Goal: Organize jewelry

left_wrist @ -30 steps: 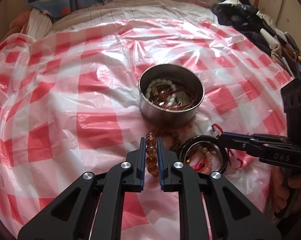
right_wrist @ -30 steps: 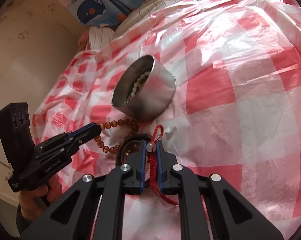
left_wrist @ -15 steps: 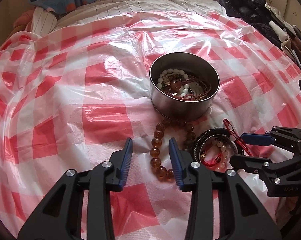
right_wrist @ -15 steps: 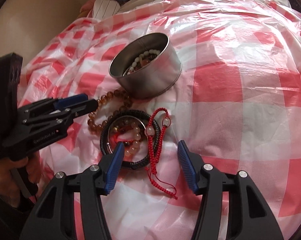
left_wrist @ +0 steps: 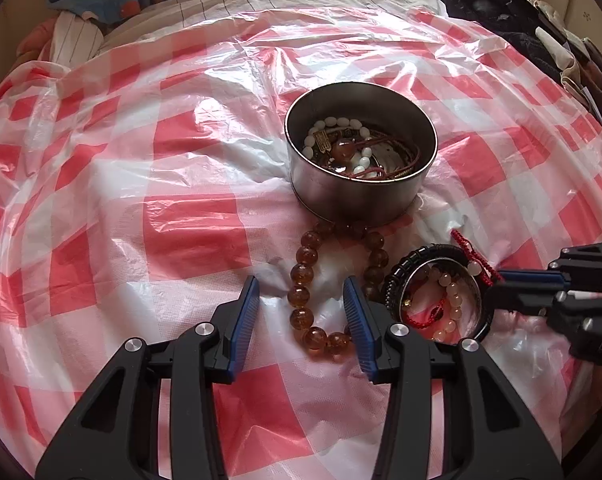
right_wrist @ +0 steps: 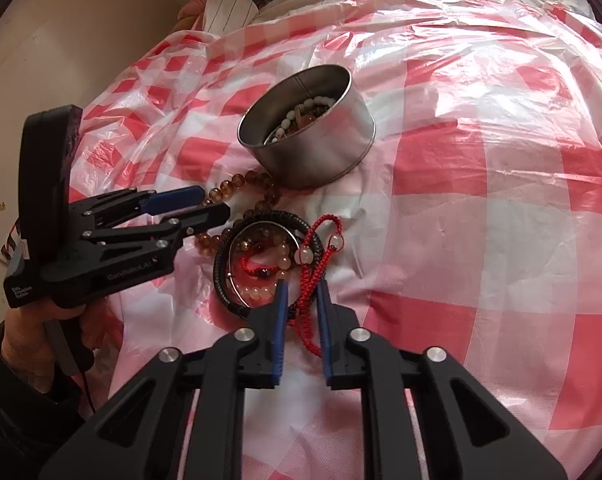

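Red-and-white checked plastic sheet covers the bed and carries every item. Round metal tin stands upright at centre, unmoved over the last 1 s, holding white beads, a red cord and other pieces.

Left gripper: fingers spread wide, 1 on each side of the near arc of the amber bead bracelet. 1 s ago these fingers were pinched on those beads; the bracelet now lies free on the sheet, its far arc touching the base of the tin.

Right gripper: fingers narrow but not closed, flanking the red braided cord, which runs between them without visible contact. 0.5 s ago they stood much wider; 1 s ago they were clamped on the cord.

Black bracelet lies just right of the amber bracelet, ringing a thin metal bangle and a strand of pale pink beads. The red cord drapes across its right edge.
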Demonstrator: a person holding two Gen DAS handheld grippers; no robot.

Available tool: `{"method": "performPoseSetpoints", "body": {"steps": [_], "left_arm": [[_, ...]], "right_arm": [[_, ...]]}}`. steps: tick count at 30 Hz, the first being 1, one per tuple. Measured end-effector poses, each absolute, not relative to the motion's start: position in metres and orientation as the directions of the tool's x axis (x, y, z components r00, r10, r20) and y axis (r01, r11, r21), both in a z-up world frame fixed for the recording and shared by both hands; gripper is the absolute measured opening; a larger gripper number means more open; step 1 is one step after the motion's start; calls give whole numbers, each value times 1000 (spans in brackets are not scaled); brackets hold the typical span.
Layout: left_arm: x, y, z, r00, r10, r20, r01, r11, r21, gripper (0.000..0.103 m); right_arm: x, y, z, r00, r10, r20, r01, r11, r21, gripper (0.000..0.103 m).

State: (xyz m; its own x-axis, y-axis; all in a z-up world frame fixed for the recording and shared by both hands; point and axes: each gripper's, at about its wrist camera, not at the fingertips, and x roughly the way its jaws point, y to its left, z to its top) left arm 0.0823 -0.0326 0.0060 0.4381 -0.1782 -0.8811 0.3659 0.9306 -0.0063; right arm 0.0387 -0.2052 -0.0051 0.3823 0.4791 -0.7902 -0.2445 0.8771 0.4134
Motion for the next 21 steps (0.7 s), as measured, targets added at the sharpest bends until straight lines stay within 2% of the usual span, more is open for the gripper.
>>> {"method": "performPoseSetpoints", "body": {"steps": [2,4,6,14,21], "left_arm": [[82,-34,6,439,-180,-880,370,929,-5,38],[81,-35,6,436,-186,-880,380,925,-7,20],[80,-36,8,441,-186,-878,389,921,0,11],[76,-29,33,461,-280,-842,402,912,-83,10],[79,-31,22,440,-230,-868,399,916,-41,10]], "right_arm": [[38,-211,-2,403,482,-778,-229,876,424,4],[38,-215,1,418,484,-769,-222,875,431,4],[38,-216,2,424,486,-764,-221,874,433,4],[39,-222,10,456,520,-722,-216,852,477,4],[40,-213,10,454,541,-708,-244,840,485,4]]}}
